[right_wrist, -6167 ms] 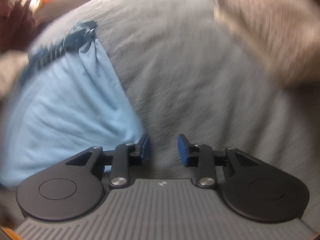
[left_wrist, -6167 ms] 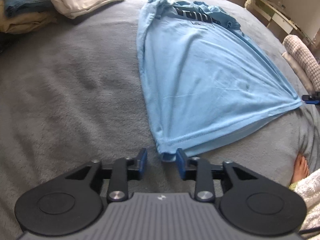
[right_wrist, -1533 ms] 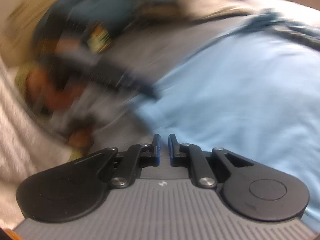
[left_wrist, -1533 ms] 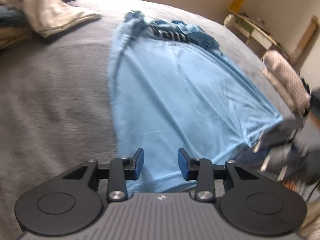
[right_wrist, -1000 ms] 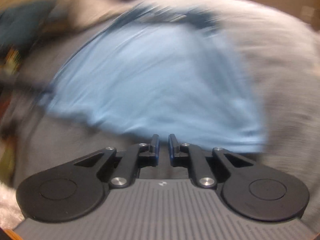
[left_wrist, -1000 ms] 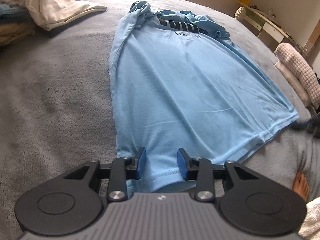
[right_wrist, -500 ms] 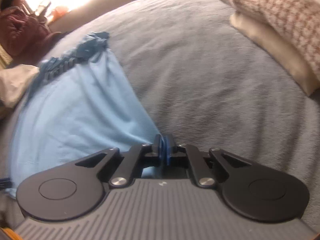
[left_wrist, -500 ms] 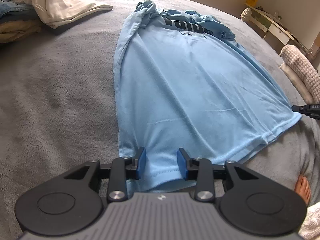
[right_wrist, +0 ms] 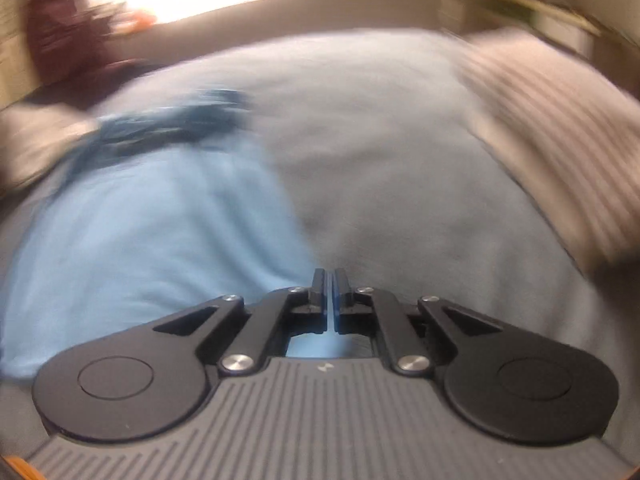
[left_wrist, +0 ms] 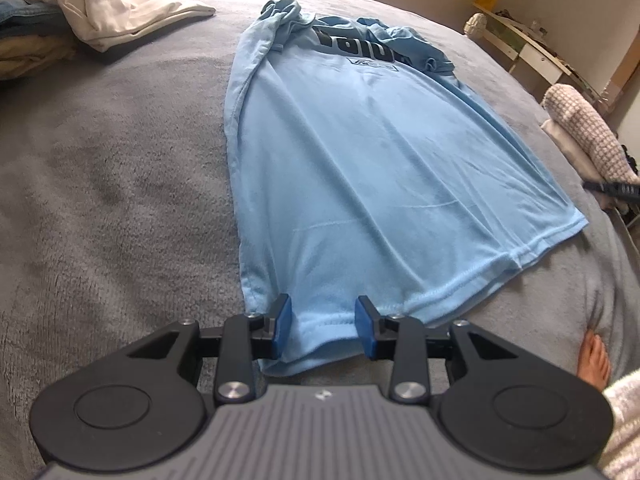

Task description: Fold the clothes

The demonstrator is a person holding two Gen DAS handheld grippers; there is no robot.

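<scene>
Here the light-blue T-shirt point(left_wrist: 372, 184) is lying flat along the bed point(left_wrist: 100, 200), hem at the near edge; left tongs point(left_wrist: 322, 326) are gaping over it, right tongs point(right_wrist: 329, 286) are pinching its hem corner.

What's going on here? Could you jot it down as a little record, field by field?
surface: bed with grey blanket
garment: light blue T-shirt, spread flat, dark print near its far end
left gripper: open, fingers straddling the near hem corner
right gripper: shut; blue cloth shows behind its fingers, grip unclear, view blurred
other laundry: white garment on a pile far left; checked knit textile at right
person: bare foot beside the bed
</scene>
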